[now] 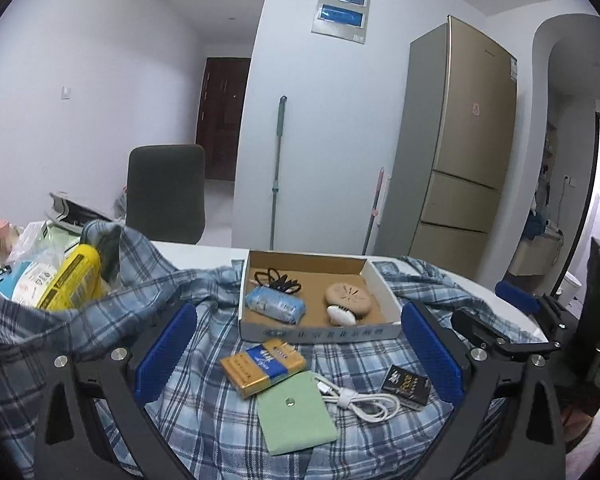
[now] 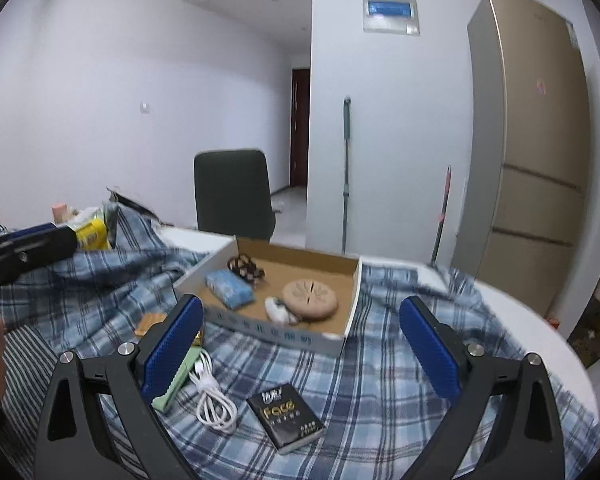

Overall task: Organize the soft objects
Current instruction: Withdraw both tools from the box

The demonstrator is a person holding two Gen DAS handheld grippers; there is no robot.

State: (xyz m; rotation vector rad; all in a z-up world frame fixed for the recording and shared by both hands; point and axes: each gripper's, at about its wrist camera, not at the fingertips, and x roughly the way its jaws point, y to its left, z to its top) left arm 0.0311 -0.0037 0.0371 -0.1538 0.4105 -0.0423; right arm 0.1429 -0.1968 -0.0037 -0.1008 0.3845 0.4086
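Observation:
A shallow cardboard box stands on a blue plaid cloth. In it lie a blue tissue pack, black hair ties, a tan round pad and a small white object. In front of the box lie an orange-blue packet, a green cloth pouch, a white cable and a black pack. My left gripper is open and empty above them. My right gripper is open and empty.
A pile of bags with a yellow package sits at the left of the table. A dark chair stands behind the table. The white table edge curves at right. A fridge and mop stand beyond.

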